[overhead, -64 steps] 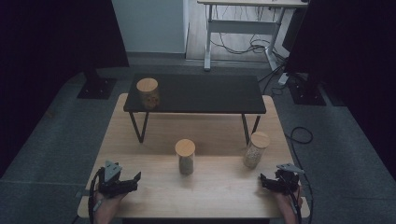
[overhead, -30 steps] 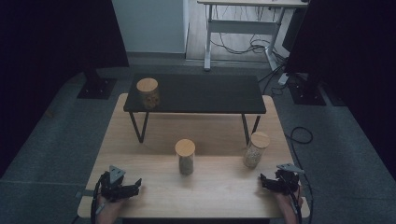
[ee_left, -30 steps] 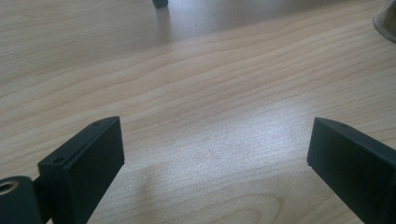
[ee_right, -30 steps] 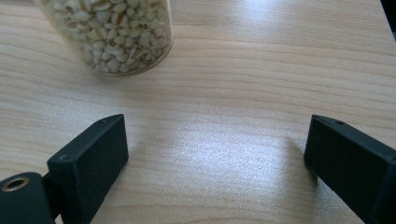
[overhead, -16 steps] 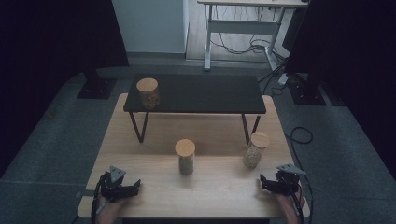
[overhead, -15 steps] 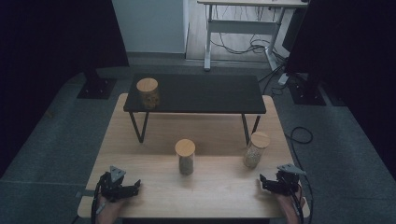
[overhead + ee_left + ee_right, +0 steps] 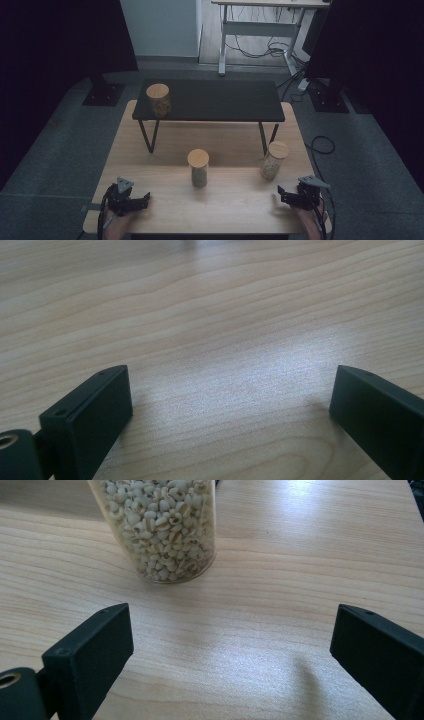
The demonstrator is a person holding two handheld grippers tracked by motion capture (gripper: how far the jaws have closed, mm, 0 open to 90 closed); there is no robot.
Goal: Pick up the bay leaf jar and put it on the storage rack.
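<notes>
Right gripper view: the right gripper (image 7: 227, 645) has just been opening wide (nothing between its jaws), facing the clear cork-lidded jar of pale grains (image 7: 160, 527); probably readying a grab, while the left gripper (image 7: 227, 405) is gaping over bare wood.

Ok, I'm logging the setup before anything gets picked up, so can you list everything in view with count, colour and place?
Wooden table: one, light wood, in front of the person.
Black low table: one, black top on thin legs, standing on the wooden table's far half.
Jar on the low table: one, clear with wooden lid, dark contents, at the black top's left end.
Middle jar: one, clear with wooden lid, centre of the wooden table.
Grain jar: one, clear, pale grains, wooden lid, right side, just ahead of the right tongs.
Desk: one, white frame, at the back, cables beneath it.
Left tongs: black, open, near left edge, over bare wood.
Right tongs: black, open, near right edge, jaws just been opening, nothing between them.
</notes>
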